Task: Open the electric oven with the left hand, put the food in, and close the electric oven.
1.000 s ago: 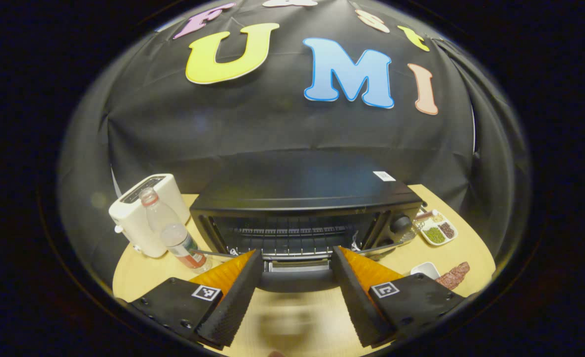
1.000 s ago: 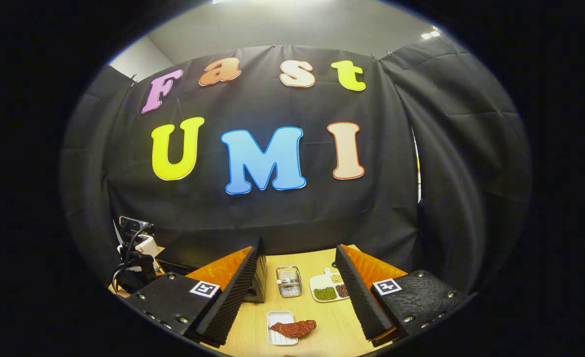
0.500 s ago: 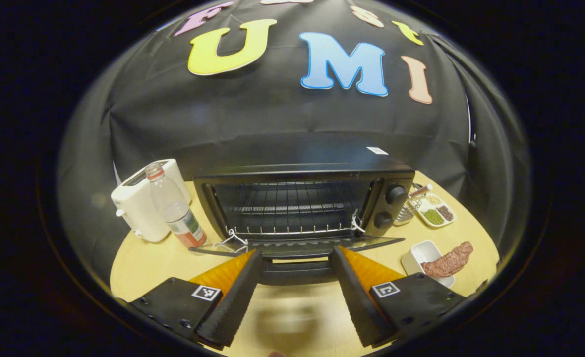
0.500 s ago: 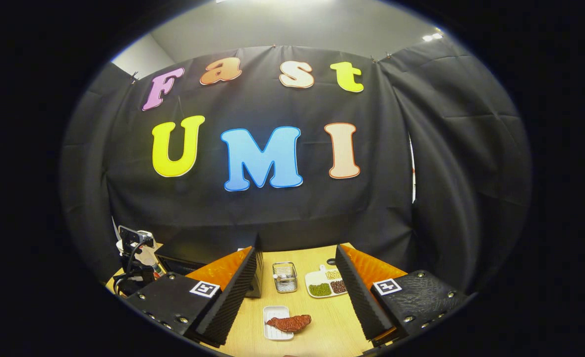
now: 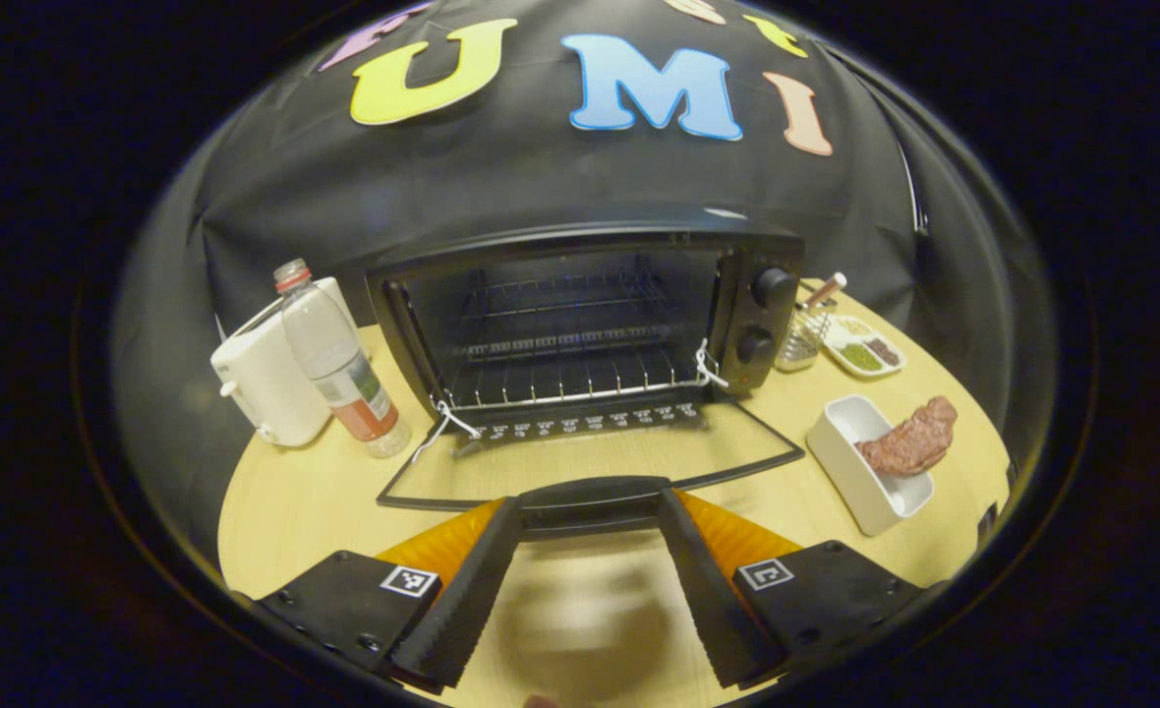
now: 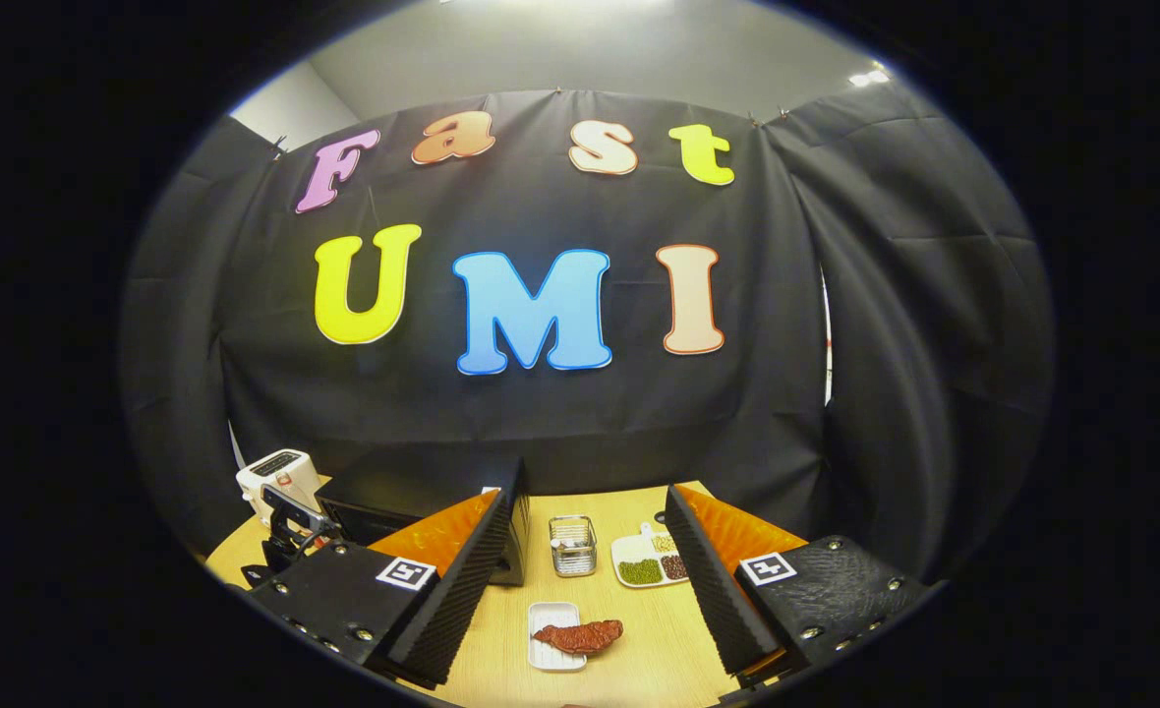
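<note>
Black handle (image 5: pixel 590 495) of glass door (image 5: pixel 580 462) at bottom centre of left gripper view, flanked by fingers of left gripper (image 5: pixel 588 580); fingers spread wide on either side of handle, contact not confirmable, so not counted as a grip. Door dropped nearly flat onto wooden table (image 5: pixel 285 511); opening step judged done or all but done. Beyond door, electric oven (image 5: pixel 580 315) at frame centre, cavity open, wire rack (image 5: pixel 565 379) bare: nothing loaded yet. Food (image 5: pixel 909 440), a reddish-brown meat-like piece, draped over white tray (image 5: pixel 860 462) at right of frame, well apart from oven mouth. Plastic bottle (image 5: pixel 336 364) and white toaster (image 5: pixel 265 379) at left, just beside oven; divided dish (image 5: pixel 860 346) at far right. In right gripper view, right gripper (image 6: pixel 588 590) at bottom, fingers wide apart, holding nothing, hovering above same food (image 6: pixel 580 635) and tray (image 6: pixel 552 639) at lower centre. Remaining, by judgement: pick up food, place on rack, raise door shut.
</note>
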The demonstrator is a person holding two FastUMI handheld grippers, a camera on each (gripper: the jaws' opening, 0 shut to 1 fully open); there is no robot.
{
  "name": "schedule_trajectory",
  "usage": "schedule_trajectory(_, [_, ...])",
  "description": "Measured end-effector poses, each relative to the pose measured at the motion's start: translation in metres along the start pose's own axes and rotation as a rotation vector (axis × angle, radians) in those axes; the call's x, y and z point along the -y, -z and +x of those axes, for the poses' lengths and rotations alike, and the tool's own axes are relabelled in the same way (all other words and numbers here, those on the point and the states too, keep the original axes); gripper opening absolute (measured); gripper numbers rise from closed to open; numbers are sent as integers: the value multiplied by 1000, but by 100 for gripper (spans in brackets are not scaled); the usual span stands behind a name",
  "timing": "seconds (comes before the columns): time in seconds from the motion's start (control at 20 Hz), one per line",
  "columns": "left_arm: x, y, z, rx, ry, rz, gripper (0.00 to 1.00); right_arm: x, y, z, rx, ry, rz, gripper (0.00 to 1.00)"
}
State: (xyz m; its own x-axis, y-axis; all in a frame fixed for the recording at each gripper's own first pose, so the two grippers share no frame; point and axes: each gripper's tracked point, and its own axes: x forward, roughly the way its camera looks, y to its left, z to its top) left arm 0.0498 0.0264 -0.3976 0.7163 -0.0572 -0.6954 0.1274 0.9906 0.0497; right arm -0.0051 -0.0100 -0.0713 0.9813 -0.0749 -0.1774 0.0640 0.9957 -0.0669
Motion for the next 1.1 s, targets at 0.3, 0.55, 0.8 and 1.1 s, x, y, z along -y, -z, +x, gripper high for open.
schedule_trajectory(0.3, [-16,-15,-14,38,-36,-82,95,4,9,2,-24,-12,-12,97])
schedule_trajectory(0.55, [-24,-103,-78,264,-66,-136,100,13,32,16,-99,-53,43,97])
schedule_trajectory(0.8, [-38,-195,-166,521,-138,-153,100,23,85,40,-217,-133,132,97])
schedule_trajectory(1.1, [-62,-266,-254,705,-216,-218,100,38,160,54,-393,-190,330,97])
